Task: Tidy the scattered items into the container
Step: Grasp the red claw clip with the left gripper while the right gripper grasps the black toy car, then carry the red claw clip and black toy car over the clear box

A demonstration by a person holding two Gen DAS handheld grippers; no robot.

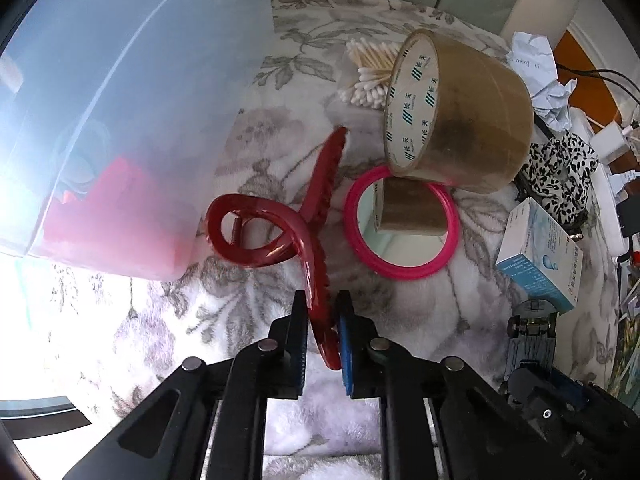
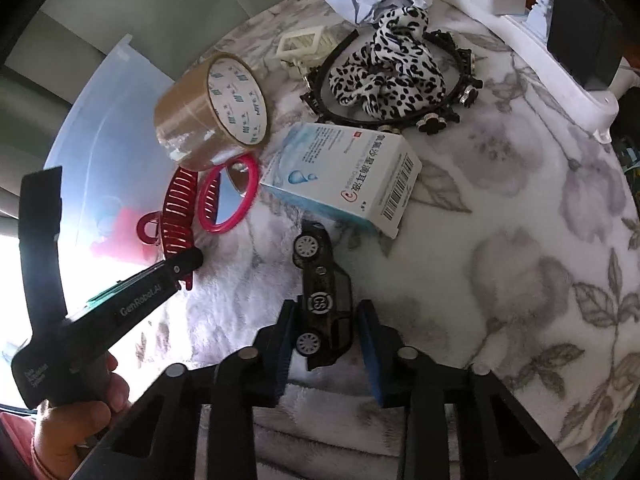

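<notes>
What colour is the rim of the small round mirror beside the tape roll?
Bright pink. The small round mirror's rim shows best in the left wrist view, partly under the brown tape roll.

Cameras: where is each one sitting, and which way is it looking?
Left wrist: on the left gripper, looking steeply down at the red hair claw its fingers pinch; only its own black fingers show.
Right wrist: on the right gripper, looking down at the toy car between its pads; a hand holding the left gripper shows too.
Shared: claw, tape roll, pink mirror, blue-white box, clear container.
</notes>
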